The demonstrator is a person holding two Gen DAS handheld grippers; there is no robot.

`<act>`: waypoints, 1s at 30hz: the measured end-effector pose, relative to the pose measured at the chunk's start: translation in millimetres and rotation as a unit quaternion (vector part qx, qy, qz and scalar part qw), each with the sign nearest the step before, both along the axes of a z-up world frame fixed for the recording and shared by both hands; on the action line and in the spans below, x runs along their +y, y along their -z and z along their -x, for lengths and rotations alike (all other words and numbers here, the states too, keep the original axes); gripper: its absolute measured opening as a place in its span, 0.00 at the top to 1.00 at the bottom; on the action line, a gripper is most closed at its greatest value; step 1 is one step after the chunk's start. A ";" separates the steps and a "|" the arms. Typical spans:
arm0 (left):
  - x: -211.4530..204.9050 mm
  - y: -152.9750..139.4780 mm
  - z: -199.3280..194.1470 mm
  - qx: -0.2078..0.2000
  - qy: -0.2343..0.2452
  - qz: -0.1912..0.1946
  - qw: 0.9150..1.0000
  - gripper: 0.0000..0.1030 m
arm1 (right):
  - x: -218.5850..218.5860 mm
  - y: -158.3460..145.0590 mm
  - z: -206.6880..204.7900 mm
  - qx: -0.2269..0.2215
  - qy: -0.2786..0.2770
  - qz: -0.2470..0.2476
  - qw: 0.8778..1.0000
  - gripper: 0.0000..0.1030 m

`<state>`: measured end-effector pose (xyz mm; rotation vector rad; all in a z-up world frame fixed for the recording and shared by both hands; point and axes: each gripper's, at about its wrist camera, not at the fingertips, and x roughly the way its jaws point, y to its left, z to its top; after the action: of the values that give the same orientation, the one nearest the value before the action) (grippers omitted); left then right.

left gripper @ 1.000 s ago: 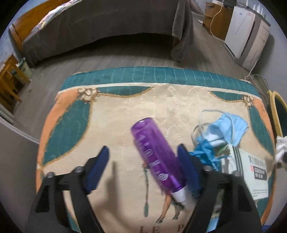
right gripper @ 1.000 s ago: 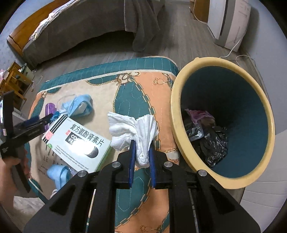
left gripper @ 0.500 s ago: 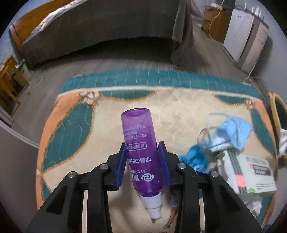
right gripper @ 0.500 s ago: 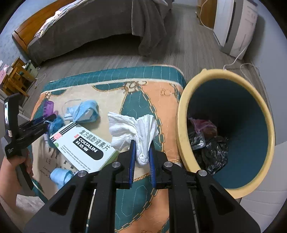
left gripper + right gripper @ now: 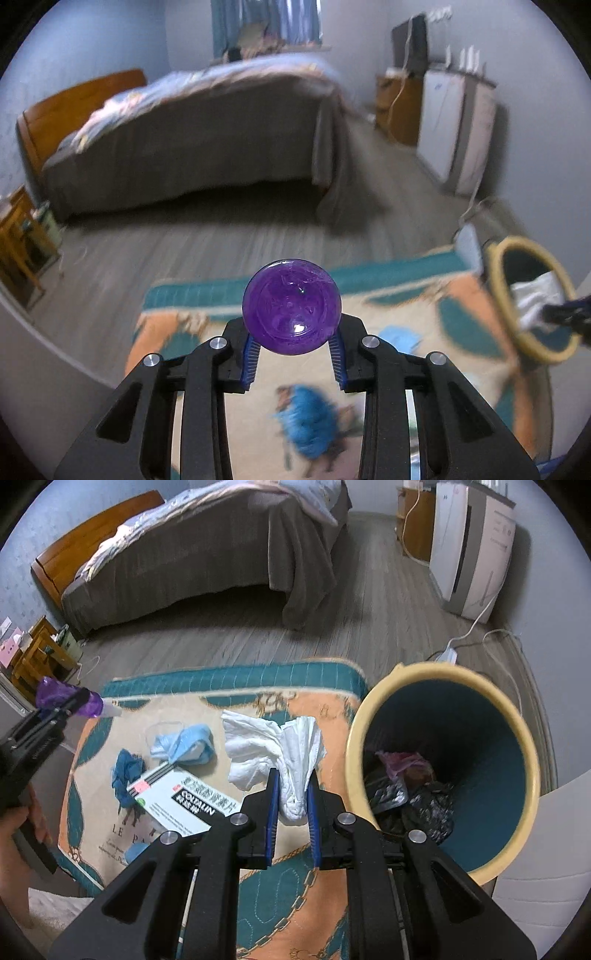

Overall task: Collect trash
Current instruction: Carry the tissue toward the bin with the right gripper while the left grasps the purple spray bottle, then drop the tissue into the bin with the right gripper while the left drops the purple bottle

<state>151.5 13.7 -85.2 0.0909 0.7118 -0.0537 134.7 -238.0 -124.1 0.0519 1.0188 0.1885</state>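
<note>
Lifted off the rug (image 5: 258,904) since the earlier frame: purple bottle (image 5: 291,307), left gripper (image 5: 291,356) just closed on it. Right gripper (image 5: 292,814) clenches white tissue (image 5: 273,753) left of bin (image 5: 532,786).

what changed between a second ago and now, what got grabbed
The left gripper has just closed its jaws on the purple bottle, which lay on the quilted mat, and lifted it clear. The right gripper stays clamped on the white tissue, beside the bin.
</note>
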 end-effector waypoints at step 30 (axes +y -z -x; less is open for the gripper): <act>-245.6 -7.9 33.2 0.019 0.278 -0.002 0.960 0.67 | -191.0 -21.6 6.9 -0.015 0.153 -0.008 0.988 0.87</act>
<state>118.3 -231.9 -77.4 0.2934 0.7081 -0.5952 127.8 -429.0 -102.5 0.2181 0.9662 -0.0836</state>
